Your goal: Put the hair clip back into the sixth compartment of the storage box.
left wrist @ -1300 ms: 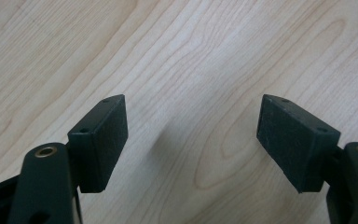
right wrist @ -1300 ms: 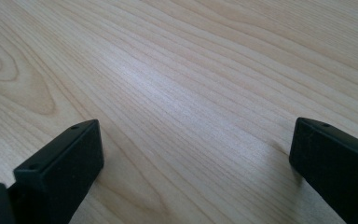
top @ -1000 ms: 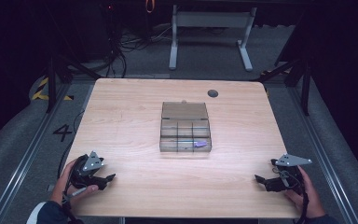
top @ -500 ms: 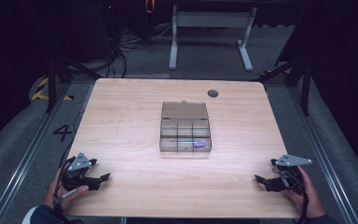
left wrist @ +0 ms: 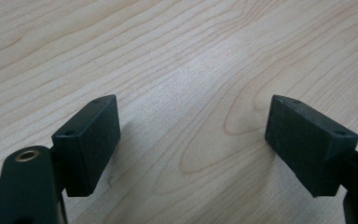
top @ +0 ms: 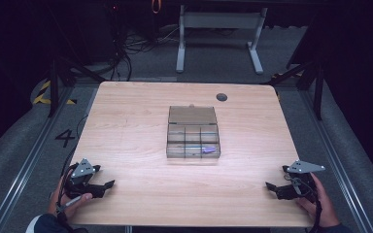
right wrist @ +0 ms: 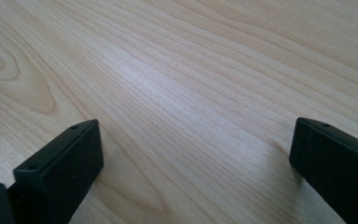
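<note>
The clear compartment box sits mid-tabletop, lid laid back toward the far edge. Its contents are hard to read from the high view: one small purple item in the near-right compartment, too small to tell what it is; other cells look see-through, can't say more. Both forearms are cut off at the bottom edge, only a bit of sleeve on the left.

Left gripper lies low at the near-left corner, held in the left hand, pointing right across the wood; box well apart from it. Its fingers stand wide w/ bare wood grain between them, and they've just been opening.

Right gripper rests at the near-right corner in the right hand, pointing left, grey plate on top. Fingers spread wide too, nothing betw. them but tabletop.
</note>
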`<state>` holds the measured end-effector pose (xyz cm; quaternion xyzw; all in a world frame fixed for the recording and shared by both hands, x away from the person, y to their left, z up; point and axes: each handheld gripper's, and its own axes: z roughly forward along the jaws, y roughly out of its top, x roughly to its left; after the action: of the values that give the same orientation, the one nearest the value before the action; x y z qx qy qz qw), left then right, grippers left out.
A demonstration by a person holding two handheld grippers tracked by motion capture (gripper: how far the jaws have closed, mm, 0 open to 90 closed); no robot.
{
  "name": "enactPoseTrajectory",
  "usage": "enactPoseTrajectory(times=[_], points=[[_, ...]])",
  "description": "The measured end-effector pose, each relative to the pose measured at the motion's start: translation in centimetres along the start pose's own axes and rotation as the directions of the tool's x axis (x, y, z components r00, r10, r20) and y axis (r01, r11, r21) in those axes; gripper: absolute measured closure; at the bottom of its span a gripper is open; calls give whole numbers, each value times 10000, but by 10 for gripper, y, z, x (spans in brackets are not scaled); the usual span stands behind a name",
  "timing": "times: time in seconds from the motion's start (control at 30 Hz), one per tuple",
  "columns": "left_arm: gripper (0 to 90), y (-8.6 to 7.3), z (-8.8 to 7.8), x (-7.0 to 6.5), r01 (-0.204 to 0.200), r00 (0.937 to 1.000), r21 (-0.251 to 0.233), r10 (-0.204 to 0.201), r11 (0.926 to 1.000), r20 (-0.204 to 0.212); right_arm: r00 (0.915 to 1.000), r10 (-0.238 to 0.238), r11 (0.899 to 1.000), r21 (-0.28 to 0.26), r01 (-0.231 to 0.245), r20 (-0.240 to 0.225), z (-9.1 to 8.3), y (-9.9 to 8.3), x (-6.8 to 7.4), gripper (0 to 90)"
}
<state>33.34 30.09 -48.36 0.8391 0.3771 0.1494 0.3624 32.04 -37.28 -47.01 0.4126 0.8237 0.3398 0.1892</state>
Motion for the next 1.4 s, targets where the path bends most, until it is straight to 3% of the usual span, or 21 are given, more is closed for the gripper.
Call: enactPoseTrajectory(times=[1.4], points=[[153,2,2,2,16,10000,71,-16,10000,11,10000,44,10000,-5,-44,41,-1,-1,1,28]])
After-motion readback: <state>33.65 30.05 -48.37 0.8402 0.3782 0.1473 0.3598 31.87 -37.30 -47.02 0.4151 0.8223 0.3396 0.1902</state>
